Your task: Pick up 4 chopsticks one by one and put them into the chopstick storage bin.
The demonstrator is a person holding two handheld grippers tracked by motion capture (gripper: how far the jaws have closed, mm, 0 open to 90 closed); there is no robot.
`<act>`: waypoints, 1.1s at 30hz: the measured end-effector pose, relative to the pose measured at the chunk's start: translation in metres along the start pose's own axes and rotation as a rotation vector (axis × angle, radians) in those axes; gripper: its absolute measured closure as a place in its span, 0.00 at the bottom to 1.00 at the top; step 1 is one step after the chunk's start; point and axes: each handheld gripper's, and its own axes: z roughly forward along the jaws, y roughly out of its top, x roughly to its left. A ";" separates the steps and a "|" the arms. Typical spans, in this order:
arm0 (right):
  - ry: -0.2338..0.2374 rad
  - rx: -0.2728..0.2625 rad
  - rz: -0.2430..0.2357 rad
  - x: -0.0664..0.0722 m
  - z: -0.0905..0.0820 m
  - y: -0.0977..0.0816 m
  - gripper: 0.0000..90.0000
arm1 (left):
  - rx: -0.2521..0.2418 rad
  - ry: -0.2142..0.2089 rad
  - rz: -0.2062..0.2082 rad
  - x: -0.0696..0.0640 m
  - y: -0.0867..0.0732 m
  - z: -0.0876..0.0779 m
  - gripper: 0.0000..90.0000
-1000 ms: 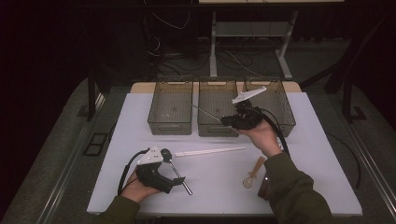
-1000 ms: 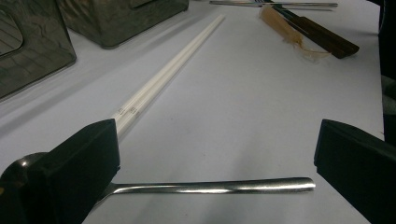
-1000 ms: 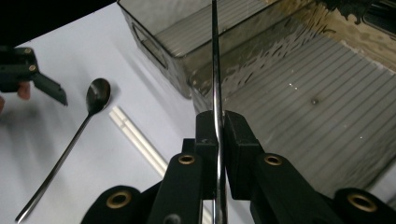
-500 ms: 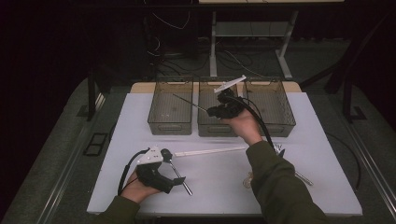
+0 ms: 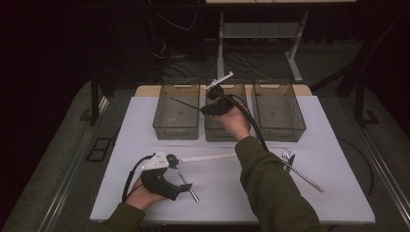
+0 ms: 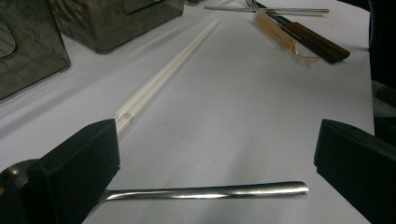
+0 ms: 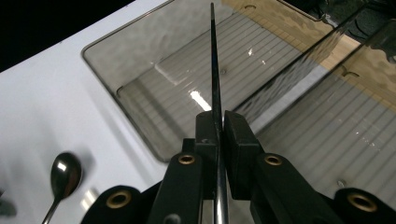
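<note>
Right hand-held gripper (image 7: 218, 122) is clenched on a thin black chopstick (image 7: 213, 60), its matte black jaws pinching the slender, straight shaft so that the stick runs up between them and out over the left bin (image 5: 176, 126). That bin is a rectangular box of smoky translucent plastic with a ribbed floor and rounded corners; the middle bin (image 5: 216, 134) and the right bin (image 5: 279, 112) stand in a row just beside it at the far side of the bench (image 5: 227, 203), which is covered in smooth white. In the high view the right hand-held gripper (image 5: 209, 109) hangs above the middle bin with the chopstick (image 5: 186, 104) slanting out over the left one. Left hand-held gripper (image 6: 215, 161) rests low on the bench with its blocky black jaws spread wide apart and nothing between them; a polished steel spoon (image 6: 205, 192) lies across in front of it, handle gleaming. A long pale white chopstick (image 6: 163, 77) stretches away from the left jaw toward the bins. Farther off lie a metal fork (image 5: 302, 173), a dark wooden-handled utensil (image 6: 317, 42) and a translucent amber plastic spoon (image 6: 280, 36), close together.
</note>
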 end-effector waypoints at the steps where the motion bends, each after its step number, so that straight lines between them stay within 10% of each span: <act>1: -0.001 0.001 0.004 0.000 0.003 0.002 0.94 | -0.004 -0.001 -0.005 0.000 0.000 0.000 0.00; 33: -0.104 0.035 0.046 0.017 0.085 0.045 0.88 | -0.029 -0.010 -0.018 0.002 0.001 -0.002 0.00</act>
